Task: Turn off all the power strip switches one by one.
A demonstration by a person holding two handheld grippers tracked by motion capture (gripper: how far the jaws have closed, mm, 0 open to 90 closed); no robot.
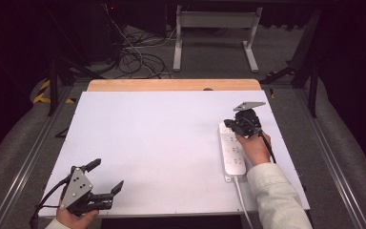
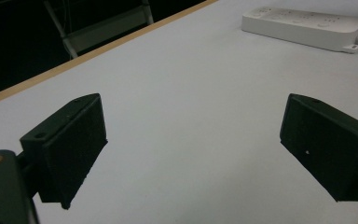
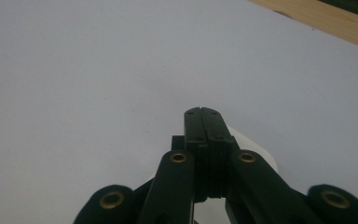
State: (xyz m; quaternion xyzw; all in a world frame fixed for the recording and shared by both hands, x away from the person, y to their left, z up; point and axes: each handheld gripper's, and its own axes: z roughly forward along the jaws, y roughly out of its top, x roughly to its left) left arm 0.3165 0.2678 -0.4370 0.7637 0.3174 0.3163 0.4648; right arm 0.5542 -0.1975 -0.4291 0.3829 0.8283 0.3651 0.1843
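From above, the power strip (image 1: 232, 151) lies near the right edge of the tabletop (image 1: 162, 143), long axis running away from the person, cord end toward them. The right hand-held gripper (image 1: 236, 125) sits on the strip's far end, probably pressing a switch. The left gripper view has the left hand-held gripper (image 2: 193, 144) spread wide, idle, well away from the strip (image 2: 307, 27). The right gripper view shows jaws pressed together, nothing between them.

Dim room w/ dark walls, grey carpet floor (image 1: 209, 52), white table (image 1: 157, 143) w/ wood strip (image 1: 171, 85) at far edge, white desk frame (image 1: 214, 33) beyond, cable tangle (image 1: 133, 52) far left, metal rails (image 1: 24, 162) both sides.
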